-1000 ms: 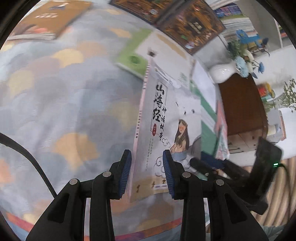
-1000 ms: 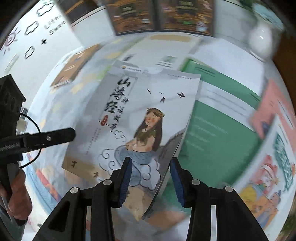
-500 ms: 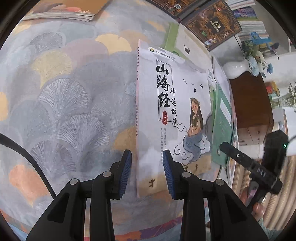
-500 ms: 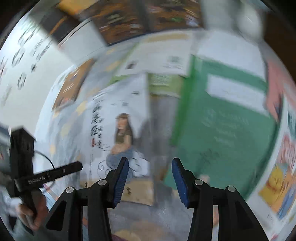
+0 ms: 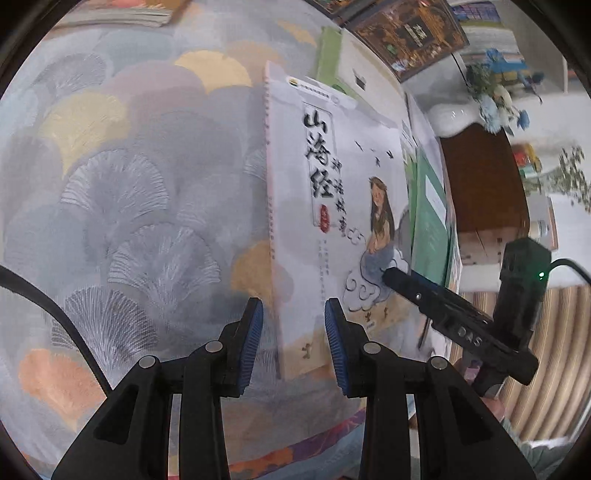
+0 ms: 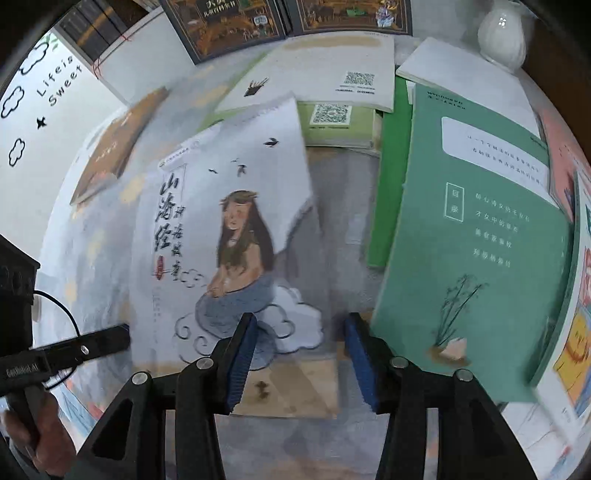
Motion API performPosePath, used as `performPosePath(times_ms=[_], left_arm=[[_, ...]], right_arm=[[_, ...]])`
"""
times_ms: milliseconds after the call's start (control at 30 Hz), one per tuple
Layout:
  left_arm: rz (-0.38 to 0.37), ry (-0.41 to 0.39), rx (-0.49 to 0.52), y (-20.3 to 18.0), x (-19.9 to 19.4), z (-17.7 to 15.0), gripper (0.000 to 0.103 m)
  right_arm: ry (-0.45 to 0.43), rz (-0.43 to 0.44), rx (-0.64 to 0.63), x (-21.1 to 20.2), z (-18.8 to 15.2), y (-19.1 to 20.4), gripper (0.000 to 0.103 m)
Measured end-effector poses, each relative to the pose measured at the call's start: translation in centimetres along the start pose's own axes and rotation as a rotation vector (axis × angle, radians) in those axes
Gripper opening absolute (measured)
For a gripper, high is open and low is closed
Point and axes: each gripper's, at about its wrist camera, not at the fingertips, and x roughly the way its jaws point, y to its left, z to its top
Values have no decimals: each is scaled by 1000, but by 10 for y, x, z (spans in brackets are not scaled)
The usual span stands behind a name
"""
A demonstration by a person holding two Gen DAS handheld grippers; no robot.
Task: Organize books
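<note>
now the picture book [image 6: 236, 229] with the long-haired girl on a cloud lies flat on the rug [image 5: 122, 206], which has grey, yellow and orange fan shapes. its near edge is under the right gripper [image 6: 301, 354]. this gripper points down at the book, and its jaws have just been opening. the blue pads [image 6: 242, 363] stand apart and press on nothing; the book's bottom corner shows in the gap below them, so nothing is held.

the left gripper [image 5: 293, 345] hangs over the book's near left corner. its jaws are a little open and also hold nothing. i think it is above the book and not touching it, but the view is a bit blurry there.

just right of the picture book lies a green book [image 6: 476, 236] with white writing, and its edge sits over other books. behind them lie a pale book [image 6: 325, 70] with a square code, a brown book [image 6: 114, 147] off to the left, and two dark books [image 6: 225, 26] leaning at the back. a white vase [image 6: 502, 35] stands in the far right corner.
</note>
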Motion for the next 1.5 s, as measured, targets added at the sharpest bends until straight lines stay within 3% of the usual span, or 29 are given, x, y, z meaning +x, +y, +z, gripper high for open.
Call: performPosePath(times_ms=[33, 200, 333, 467, 533, 600, 667, 733, 767, 800, 933, 1033, 1133, 1167, 1300, 1500], left_arm=[[13, -7, 3, 2, -2, 0, 31], [-73, 14, -44, 27, -14, 5, 31], [-49, 27, -18, 27, -15, 2, 29], [-71, 53, 8, 21, -8, 0, 29], [-170, 89, 7, 14, -6, 1, 29], [-289, 75, 23, -3, -14, 3, 29], [-317, 50, 62, -17, -22, 4, 29], [-298, 27, 88, -28, -26, 6, 24], [-249, 10, 108, -32, -25, 7, 16], [-206, -2, 117, -33, -25, 7, 14], [-162, -14, 47, -20, -20, 12, 10], [-189, 17, -1, -7, -12, 14, 10], [-296, 31, -51, -1, -13, 19, 10], [-374, 31, -83, 2, -16, 22, 10], [-488, 30, -134, 5, -24, 34, 10], [-514, 37, -156, 8, -24, 40, 10]], right_arm=[[1, 16, 2, 1, -3, 5, 51], [-29, 12, -62, 8, -11, 34, 50], [-13, 53, -13, 0, -23, 21, 50], [-38, 117, 74, -1, -32, 5, 50], [-53, 150, 131, -1, -34, -2, 50], [-50, 181, 168, -2, -36, -8, 50], [-51, 198, 183, -3, -39, -13, 50], [-52, 220, 214, -4, -40, -19, 50], [-52, 227, 227, -7, -42, -25, 50], [-52, 236, 238, -7, -43, -28, 50], [-37, 282, 281, 1, -40, -23, 50], [-8, 367, 374, 4, -41, -35, 52], [0, 505, 536, 9, -51, -59, 53], [6, 551, 583, 12, -55, -65, 54], [13, 742, 738, 29, -66, -77, 58], [-37, 799, 739, 26, -64, -64, 57]])
